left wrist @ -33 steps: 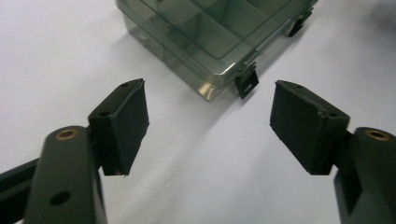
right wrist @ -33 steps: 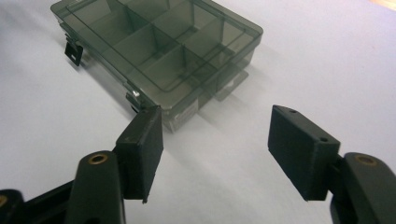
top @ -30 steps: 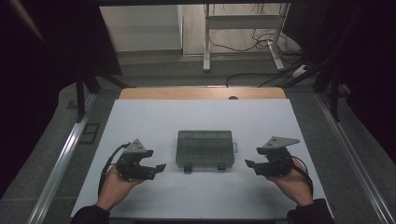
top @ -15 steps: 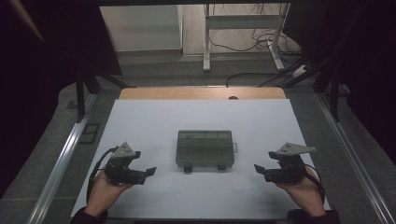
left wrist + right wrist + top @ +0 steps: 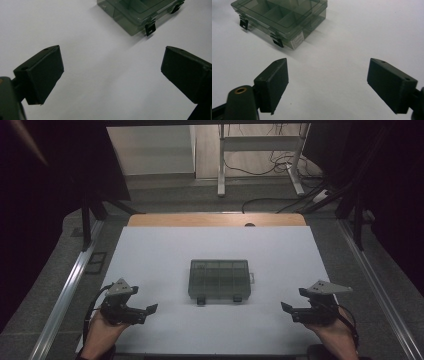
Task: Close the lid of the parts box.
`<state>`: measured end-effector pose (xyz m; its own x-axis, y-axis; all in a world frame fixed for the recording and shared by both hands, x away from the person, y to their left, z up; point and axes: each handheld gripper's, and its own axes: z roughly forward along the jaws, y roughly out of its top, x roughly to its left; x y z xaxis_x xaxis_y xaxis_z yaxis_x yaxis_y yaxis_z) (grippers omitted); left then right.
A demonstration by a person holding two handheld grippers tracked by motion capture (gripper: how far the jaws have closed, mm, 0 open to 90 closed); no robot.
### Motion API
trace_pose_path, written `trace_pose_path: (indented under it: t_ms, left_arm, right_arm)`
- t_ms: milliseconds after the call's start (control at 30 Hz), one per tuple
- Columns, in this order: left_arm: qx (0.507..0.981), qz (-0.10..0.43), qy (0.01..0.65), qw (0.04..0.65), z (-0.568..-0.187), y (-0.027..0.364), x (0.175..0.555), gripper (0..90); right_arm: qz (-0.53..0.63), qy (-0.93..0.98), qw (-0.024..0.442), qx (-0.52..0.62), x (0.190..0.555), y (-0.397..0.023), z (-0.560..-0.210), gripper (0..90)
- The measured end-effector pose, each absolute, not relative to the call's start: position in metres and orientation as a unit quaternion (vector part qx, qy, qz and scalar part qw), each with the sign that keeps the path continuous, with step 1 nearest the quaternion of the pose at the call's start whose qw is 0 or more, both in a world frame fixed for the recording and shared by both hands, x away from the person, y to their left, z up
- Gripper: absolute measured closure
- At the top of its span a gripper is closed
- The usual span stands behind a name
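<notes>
A smoky clear plastic compartment box [image 5: 218, 279] lies closed in the middle of the white table top [image 5: 165, 250], its two dark latches facing the near edge. My left gripper [image 5: 151, 308] hovers low at the near left, well apart from the box [image 5: 140, 12]; its jaws have just been opening and stand wide with nothing between them. At the near right my right gripper [image 5: 285, 307] points toward the box [image 5: 284, 17]; its jaws have also been opening and hold nothing.
A wooden strip [image 5: 215, 220] borders the table's far edge. Metal rails [image 5: 65, 295] run along both sides. Beyond the table stand a white frame [image 5: 260, 165] and floor cables. Bare white surface surrounds the box.
Both hands have drawn outward and back toward the near edge, away from the box. Both pairs of jaws look wider apart. The box has not moved.
</notes>
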<state>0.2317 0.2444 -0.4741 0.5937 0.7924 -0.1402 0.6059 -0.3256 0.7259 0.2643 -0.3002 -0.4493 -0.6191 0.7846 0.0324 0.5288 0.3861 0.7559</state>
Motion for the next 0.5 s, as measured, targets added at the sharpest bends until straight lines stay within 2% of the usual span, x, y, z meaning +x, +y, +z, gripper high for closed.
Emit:
trace_pose_path:
  t_ms: [267,500]
  left_arm:
    - [0.794,0.146,0.442,0.391,-0.477,0.253,0.222,1.2]
    - [0.802,0.153,0.444,0.37,-0.481,0.251,0.217,0.0]
  right_arm:
    - [0.378,0.811,0.169,0.414,0.255,-0.307,-0.456,12.7]
    - [0.386,0.8,0.17,0.426,0.253,-0.312,-0.457,9.7]
